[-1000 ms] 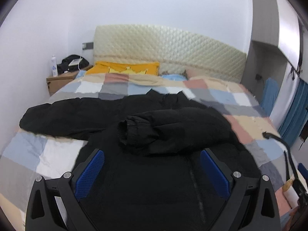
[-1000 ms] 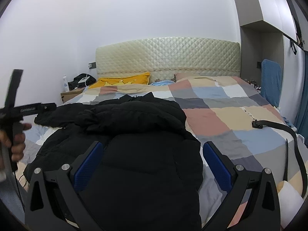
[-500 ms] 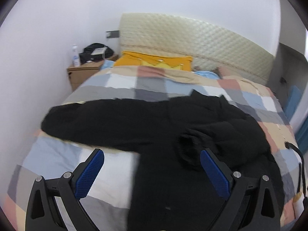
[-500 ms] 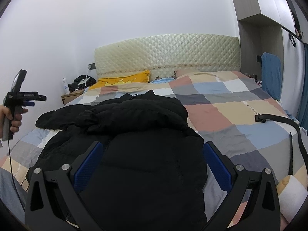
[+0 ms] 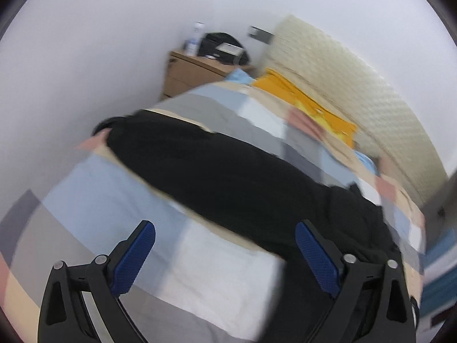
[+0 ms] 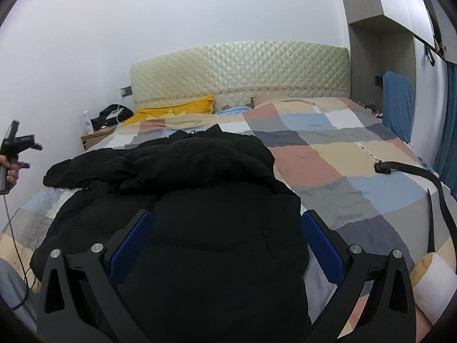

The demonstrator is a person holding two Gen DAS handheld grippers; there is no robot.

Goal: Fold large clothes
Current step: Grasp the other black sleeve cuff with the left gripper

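Closest in, the right gripper has its two blue-padded fingers spread wide apart with nothing between them, hovering over the lower body of the one black puffy padded jacket. The left gripper has its fingers just as far apart, also holding nothing, over the patchwork checked bedspread near the bed's left edge; that view is tilted and blurry.

The jacket lies on the left half of the bed, hem toward the foot edge and collar toward the head end, so its long axis runs foot to head. It looks bulky and matte. One sleeve is folded across the chest, and the other sleeve stretches out sideways to the bed's left edge.

One black belt curves along the bed's right edge, well apart from the jacket. Further back, one orange-yellow pillow sits against the cream quilted headboard. A light wooden nightstand stands past the head-left corner, with one white bottle on it.
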